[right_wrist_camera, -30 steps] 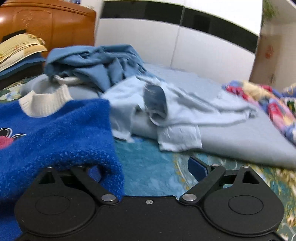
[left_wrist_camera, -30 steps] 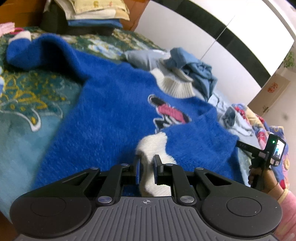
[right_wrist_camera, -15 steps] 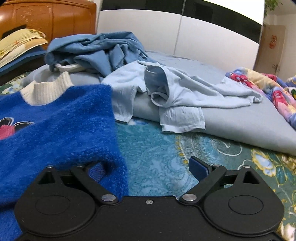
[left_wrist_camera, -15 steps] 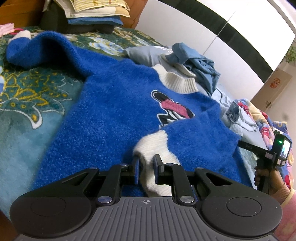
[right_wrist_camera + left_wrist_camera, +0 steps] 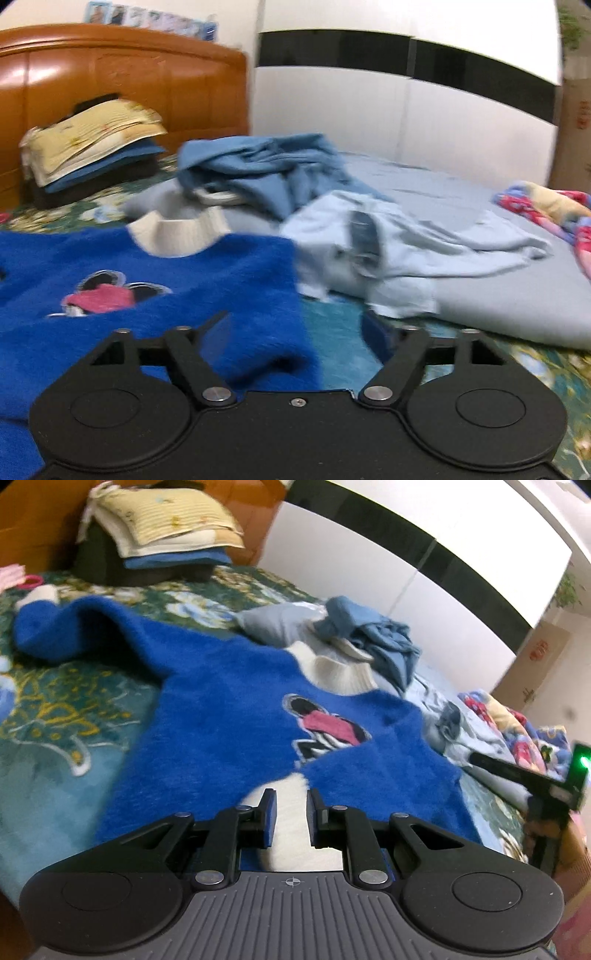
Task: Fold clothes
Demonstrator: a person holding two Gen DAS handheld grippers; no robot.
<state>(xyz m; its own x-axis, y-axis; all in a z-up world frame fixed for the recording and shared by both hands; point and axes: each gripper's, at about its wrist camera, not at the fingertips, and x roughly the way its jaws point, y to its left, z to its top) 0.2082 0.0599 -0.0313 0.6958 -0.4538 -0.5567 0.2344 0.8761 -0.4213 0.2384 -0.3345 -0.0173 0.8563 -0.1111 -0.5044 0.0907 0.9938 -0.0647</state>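
Note:
A fuzzy blue sweater (image 5: 229,716) with a white collar (image 5: 340,672) and a cartoon patch lies spread on the bed. Its right sleeve is folded across the body, with the white cuff (image 5: 284,827) at the near end. My left gripper (image 5: 290,821) stands around that cuff with the jaws slightly parted, not squeezing it. My right gripper (image 5: 299,332) is open wide over the folded sleeve edge of the sweater (image 5: 147,295). The right gripper's handle shows at the right edge of the left wrist view (image 5: 546,794).
A heap of blue and pale blue clothes (image 5: 314,206) lies beyond the collar. A folded stack (image 5: 166,542) sits by the wooden headboard (image 5: 122,85). A colourful quilt (image 5: 554,206) lies at the right. The bed has a teal floral cover (image 5: 55,709).
My left gripper's jaws have parted a little around the white cuff. My right gripper has lifted and pulled back, and its left finger has come out from under the sleeve edge.

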